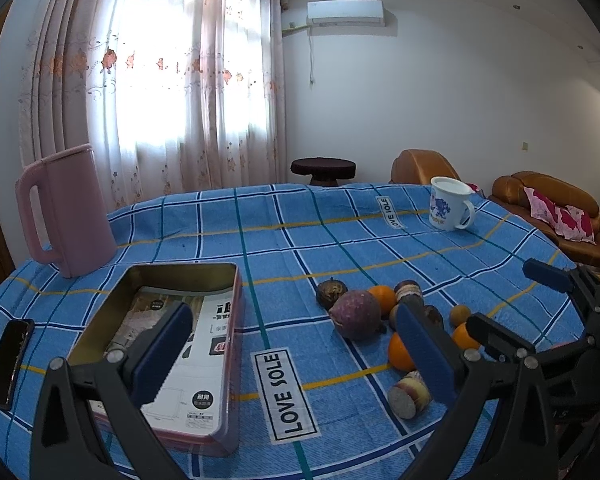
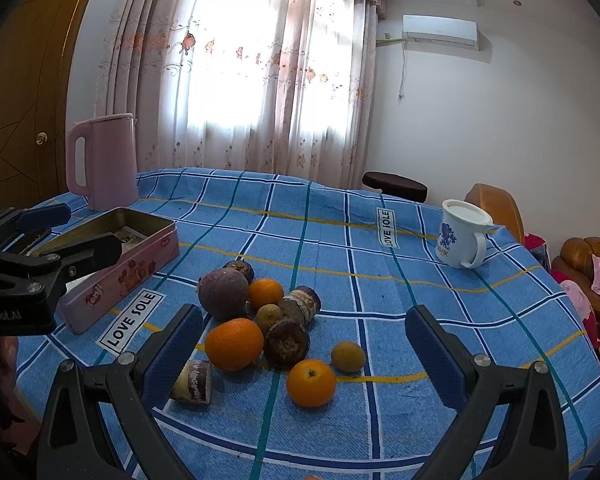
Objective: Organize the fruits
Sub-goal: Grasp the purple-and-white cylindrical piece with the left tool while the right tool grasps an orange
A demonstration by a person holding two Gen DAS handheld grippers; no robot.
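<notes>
Several fruits lie in a cluster on the blue checked tablecloth [image 2: 380,288]: a big purple fruit [image 2: 223,293], three oranges [image 2: 234,344] [image 2: 311,382] [image 2: 265,293], small yellow-brown fruits [image 2: 348,356], and dark cut pieces [image 2: 286,342]. An open pink tin [image 1: 188,360] with printed paper inside sits left of them. My left gripper [image 1: 296,360] is open and empty, between the tin and the fruits [image 1: 356,314]. My right gripper [image 2: 304,356] is open and empty, just before the fruit cluster.
A pink kettle [image 1: 66,210] stands at the table's back left. A white mug [image 2: 462,234] stands at the back right. A phone [image 1: 10,360] lies left of the tin. Brown sofas [image 1: 556,212] and a dark stool [image 1: 323,170] are beyond the table.
</notes>
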